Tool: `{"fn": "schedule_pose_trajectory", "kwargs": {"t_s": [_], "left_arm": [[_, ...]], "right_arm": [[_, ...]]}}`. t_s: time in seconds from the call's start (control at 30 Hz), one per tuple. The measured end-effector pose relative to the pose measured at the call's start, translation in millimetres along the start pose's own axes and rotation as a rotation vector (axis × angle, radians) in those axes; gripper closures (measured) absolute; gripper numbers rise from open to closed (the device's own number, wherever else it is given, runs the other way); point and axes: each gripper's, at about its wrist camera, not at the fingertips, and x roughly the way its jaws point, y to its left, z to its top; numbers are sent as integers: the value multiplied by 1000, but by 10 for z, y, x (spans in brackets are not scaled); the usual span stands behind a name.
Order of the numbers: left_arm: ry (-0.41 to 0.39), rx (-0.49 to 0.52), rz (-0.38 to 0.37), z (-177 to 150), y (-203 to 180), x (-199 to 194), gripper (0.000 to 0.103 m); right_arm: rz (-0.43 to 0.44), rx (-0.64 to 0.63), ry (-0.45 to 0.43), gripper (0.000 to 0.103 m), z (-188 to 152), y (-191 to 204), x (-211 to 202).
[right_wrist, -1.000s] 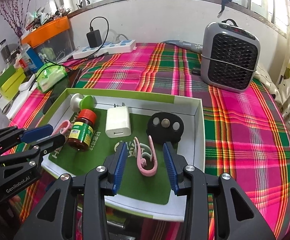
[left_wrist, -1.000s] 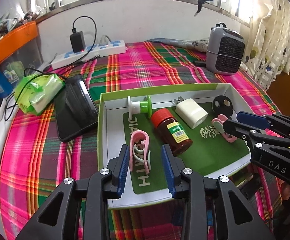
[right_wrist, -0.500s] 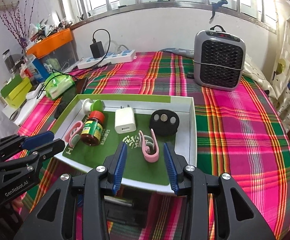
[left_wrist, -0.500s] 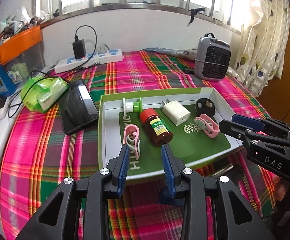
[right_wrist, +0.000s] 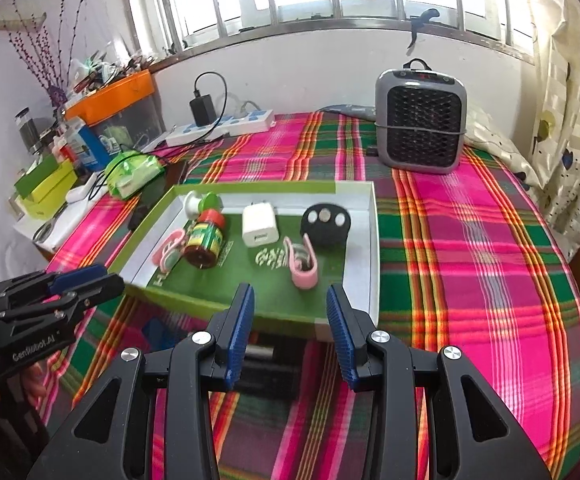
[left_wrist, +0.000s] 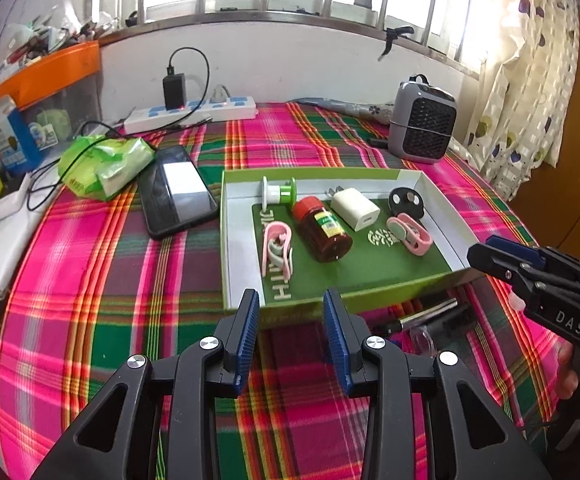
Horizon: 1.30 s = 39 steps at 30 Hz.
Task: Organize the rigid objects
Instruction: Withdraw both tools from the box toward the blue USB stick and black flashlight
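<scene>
Tray (left_wrist: 441,278) on tablecloth (left_wrist: 110,300), bottle (left_wrist: 321,228) between two clips inside, phone (left_wrist: 176,190) left, heater (left_wrist: 421,124) behind right.

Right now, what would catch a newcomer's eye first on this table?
The loud pink and green plaid cloth covering the table, then the green-rimmed box in the middle holding a brown bottle, a white charger and two pink clips. A grey fan heater stands behind it by the window wall.

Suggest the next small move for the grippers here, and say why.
Probably nothing more than easing both away. The left gripper and right gripper are open and empty, short of the green-rimmed white cardboard tray, where the red-capped brown bottle and two pink clips already lie.
</scene>
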Motion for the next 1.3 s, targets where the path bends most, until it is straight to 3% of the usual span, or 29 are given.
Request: {"fn": "schedule_pose_trajectory", "kwargs": {"t_s": [0.43,0.8,1.3], "left_arm": [[68,-18,-89,-212,38,34,71],[113,-17,-95,-341,46,146,71],[122,-12,-113,-288,70,225,71]], "right_arm": [[43,-37,50,64,-285,60,17],[121,6,87,64,-310,-19,126],[138,-137,127,64,-500,156,36]]}}
